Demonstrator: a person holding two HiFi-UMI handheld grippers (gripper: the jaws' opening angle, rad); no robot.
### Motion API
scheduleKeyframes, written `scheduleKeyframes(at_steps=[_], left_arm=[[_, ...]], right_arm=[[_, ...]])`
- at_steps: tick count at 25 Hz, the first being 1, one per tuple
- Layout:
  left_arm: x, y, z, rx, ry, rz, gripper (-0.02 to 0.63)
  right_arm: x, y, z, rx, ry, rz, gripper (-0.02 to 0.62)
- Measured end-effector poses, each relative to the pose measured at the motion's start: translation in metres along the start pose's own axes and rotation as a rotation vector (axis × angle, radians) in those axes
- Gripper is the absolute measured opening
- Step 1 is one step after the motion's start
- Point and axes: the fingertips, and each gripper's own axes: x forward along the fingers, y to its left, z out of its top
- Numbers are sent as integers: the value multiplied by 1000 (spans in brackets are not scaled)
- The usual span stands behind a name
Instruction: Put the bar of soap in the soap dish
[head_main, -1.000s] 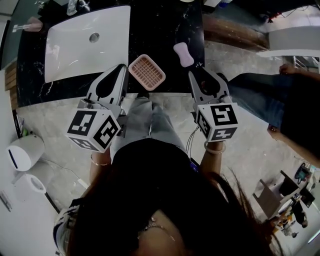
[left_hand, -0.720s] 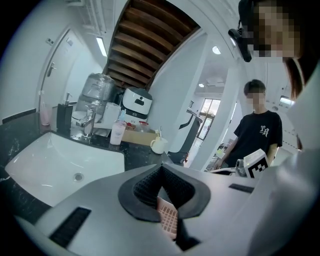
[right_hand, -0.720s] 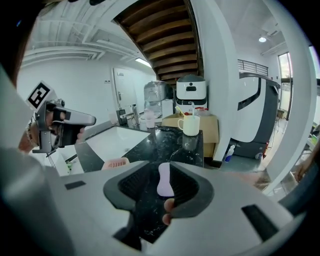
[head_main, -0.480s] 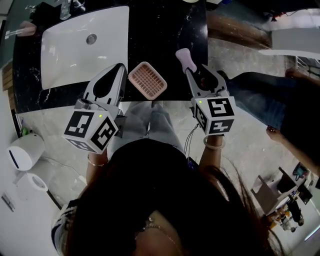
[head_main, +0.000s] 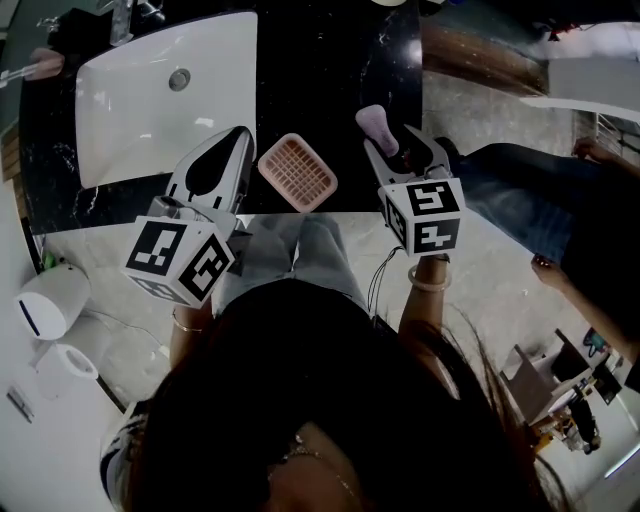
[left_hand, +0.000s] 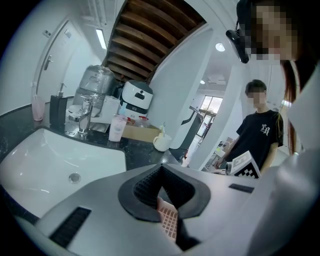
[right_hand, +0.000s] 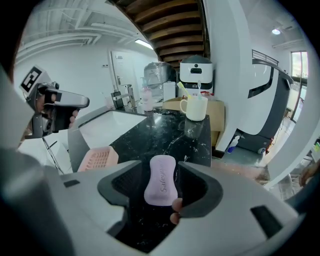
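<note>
While its jaws are opening, the right gripper (right_hand: 161, 166) is pointed steeply down at the pale lilac, waisted bar of soap (right_hand: 161, 180), which is framed between the two dark pads with a gap seen on either side, so nothing is clamped. The soap is found lying flat on the black marble-veined countertop (head_main: 320, 60), lettered face up, near the counter's front edge. The pink rectangular slatted plastic soap dish (head_main: 298, 172) is seen empty on the same counter, to the left of the soap and apart from it. The left gripper (head_main: 243, 135) is held on the dish's far side, between it and the white rectangular sink basin (head_main: 150, 95); its jaws are noted tip to tip with nothing gripped, a corner of the dish being glimpsed through the hollow behind the tips in the left gripper view.
</note>
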Motion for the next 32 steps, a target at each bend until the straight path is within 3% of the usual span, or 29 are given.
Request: scheduleKeyframes(at_steps=[9,20,32], left_arm=[[11,13,-2,-21,23,-1,-9],[14,22,-6,-34,41,-1,-9],[13,37,-13,-60,52,12,-9]], right_arm=[[19,-9,-10,-3,63,-11,238],[34,-4,-21,11,145,25,238],[45,-6,-29,-25,230,8,238]])
